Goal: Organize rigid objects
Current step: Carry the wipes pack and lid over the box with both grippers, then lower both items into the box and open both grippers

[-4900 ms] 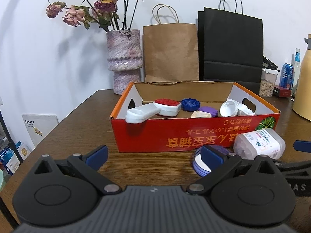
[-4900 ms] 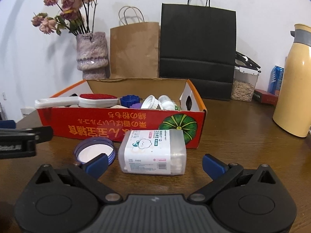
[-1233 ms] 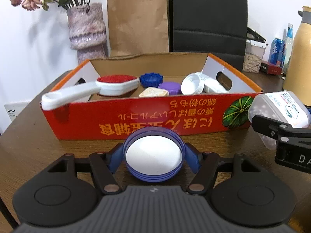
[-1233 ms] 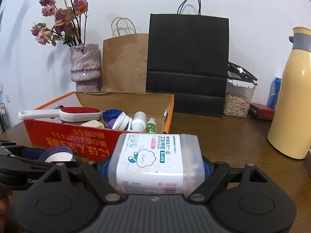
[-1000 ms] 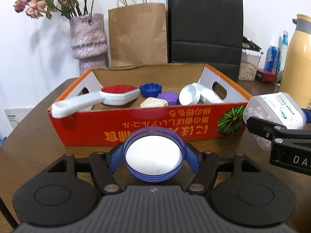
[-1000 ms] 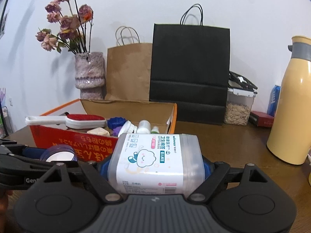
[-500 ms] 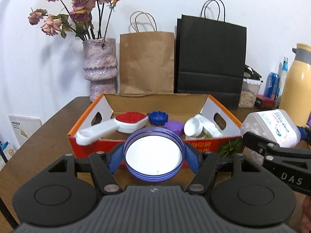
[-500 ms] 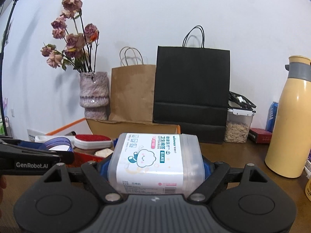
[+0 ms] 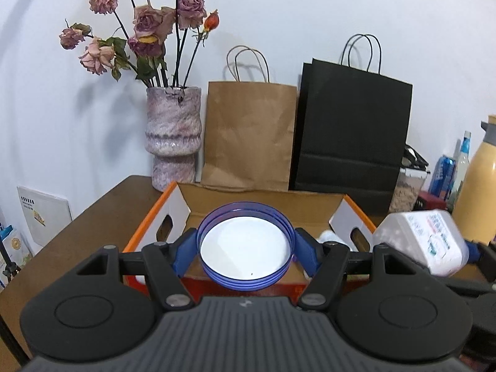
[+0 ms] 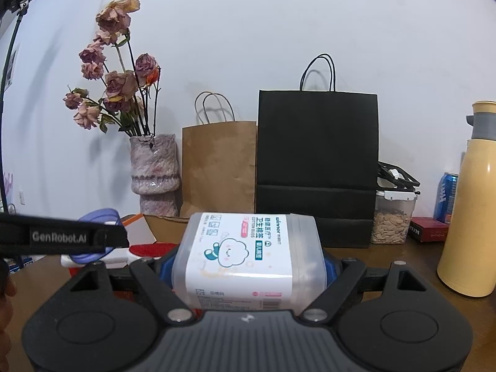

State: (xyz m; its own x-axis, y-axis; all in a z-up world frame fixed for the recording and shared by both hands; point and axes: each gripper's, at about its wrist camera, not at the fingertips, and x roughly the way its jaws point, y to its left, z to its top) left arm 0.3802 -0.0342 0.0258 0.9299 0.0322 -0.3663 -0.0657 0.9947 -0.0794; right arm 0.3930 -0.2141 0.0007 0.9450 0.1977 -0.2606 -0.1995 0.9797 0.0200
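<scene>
left gripper (image 9: 246, 249): jaws clamped on round blue lid (image 9: 246, 248), above box (image 9: 148, 221) front | right gripper (image 10: 248, 271): jaws clamped on cotton-bud tub (image 10: 248, 252), raised off the counter | risk: thin lid rim may slip and drop outside; side-by-side grippers may collide over box

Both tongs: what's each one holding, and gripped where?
Left tongs: round blue-rimmed lid with white centre, pinched at opposite rim edges. Right tongs: clear plastic cotton-bud box, clamped across its two sides.

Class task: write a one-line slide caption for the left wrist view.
Left gripper holds a blue-rimmed lid above the orange cardboard box.
</scene>
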